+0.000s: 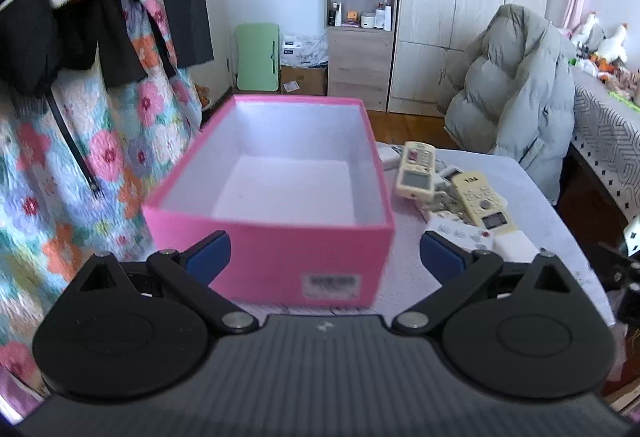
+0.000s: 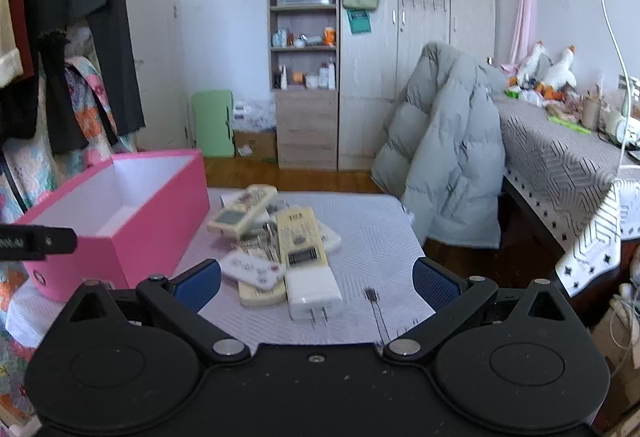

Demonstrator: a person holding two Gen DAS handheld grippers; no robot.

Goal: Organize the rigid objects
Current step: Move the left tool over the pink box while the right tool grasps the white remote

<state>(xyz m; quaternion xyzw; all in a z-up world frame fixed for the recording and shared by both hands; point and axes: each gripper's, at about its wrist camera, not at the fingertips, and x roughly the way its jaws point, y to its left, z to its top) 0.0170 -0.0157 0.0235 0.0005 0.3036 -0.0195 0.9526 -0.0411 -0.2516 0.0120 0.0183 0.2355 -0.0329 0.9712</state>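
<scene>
Pink box (image 1: 272,241) before left gripper (image 1: 325,257)

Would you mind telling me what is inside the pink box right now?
Nothing visible: the pink box shows only its bare white floor and walls. The strip of floor behind its near wall is hidden; the remotes lie outside.

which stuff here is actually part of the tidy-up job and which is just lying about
Part of the job:
- open pink cardboard box, empty inside
- pile of cream and white remote controls beside it
- white plug adapter at the pile's near end
- both open grippers: left, right

Just lying about:
- grey puffer jacket over a chair
- green folding table
- plush geese
</scene>
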